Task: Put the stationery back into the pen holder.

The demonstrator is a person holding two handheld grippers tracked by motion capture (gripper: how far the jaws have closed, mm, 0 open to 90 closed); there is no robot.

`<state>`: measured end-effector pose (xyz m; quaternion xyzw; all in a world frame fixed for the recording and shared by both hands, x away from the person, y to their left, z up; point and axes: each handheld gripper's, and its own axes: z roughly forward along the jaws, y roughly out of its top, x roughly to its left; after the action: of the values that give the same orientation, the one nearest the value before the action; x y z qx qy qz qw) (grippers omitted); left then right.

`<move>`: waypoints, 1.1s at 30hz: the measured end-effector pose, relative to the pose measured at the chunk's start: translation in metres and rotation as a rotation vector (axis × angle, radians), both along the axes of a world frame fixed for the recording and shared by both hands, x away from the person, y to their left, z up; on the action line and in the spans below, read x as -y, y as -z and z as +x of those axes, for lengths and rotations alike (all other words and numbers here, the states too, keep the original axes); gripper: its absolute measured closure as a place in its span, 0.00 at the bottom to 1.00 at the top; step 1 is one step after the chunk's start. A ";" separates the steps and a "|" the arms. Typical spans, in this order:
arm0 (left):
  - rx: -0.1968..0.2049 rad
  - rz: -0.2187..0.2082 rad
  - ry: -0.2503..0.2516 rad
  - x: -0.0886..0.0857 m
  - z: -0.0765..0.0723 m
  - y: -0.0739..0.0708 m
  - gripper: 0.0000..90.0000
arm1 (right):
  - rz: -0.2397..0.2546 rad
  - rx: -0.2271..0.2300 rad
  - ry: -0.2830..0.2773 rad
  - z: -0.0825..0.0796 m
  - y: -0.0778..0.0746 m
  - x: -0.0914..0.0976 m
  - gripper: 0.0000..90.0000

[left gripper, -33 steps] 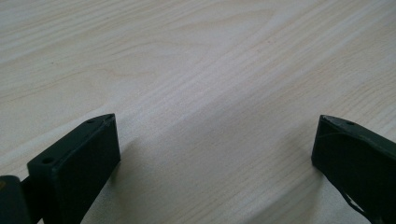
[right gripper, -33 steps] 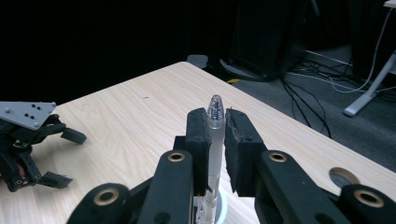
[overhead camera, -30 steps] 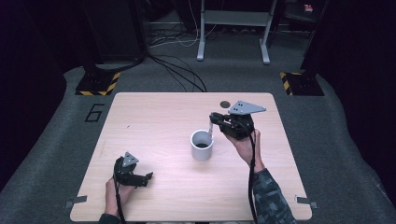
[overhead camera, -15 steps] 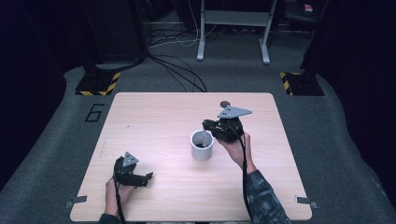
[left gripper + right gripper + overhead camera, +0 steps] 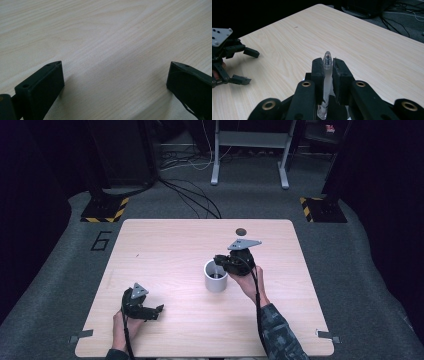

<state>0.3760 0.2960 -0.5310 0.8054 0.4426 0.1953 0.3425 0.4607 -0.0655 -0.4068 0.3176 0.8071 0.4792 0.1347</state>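
A pale wooden table (image 5: 165, 250) fills the middle of the frame on grey carpet. Just right of centre stands a white cup (image 5: 216, 276), and the right gripper (image 5: 223, 261) hangs at its rim, the hand reaching in from the lower right. At lower left the left gripper (image 5: 152, 311) rests on the tabletop, well apart from the cup, its jaws spread.

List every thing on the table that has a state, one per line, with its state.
Clear plastic pen: clamped between the right gripper's jaws, tip up in the right gripper view.
White cylindrical cup: upright on the light wooden table, mouth open.
Right gripper: shut on the pen, beside the cup.
Left gripper: open, nothing between its jaws.
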 end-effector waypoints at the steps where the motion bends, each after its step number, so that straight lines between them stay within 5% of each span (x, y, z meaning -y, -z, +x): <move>1: 0.000 0.000 0.000 0.000 0.000 0.000 0.01 | -0.006 0.000 -0.003 0.001 0.001 0.000 0.89; 18: 0.000 0.000 0.000 0.000 0.000 0.000 0.01 | -0.011 -0.043 0.048 0.017 0.010 -0.008 0.87; 22: 0.000 0.000 0.000 0.000 0.000 0.000 0.01 | -0.039 -0.059 0.052 0.023 0.015 -0.010 0.83; 33: -0.004 0.004 0.004 0.000 0.000 0.000 0.01 | -0.013 -0.078 0.065 0.020 0.015 -0.001 0.66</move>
<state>0.3760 0.2963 -0.5306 0.8072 0.4415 0.1938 0.3404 0.4806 -0.0640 -0.4214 0.3611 0.8042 0.4564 0.1206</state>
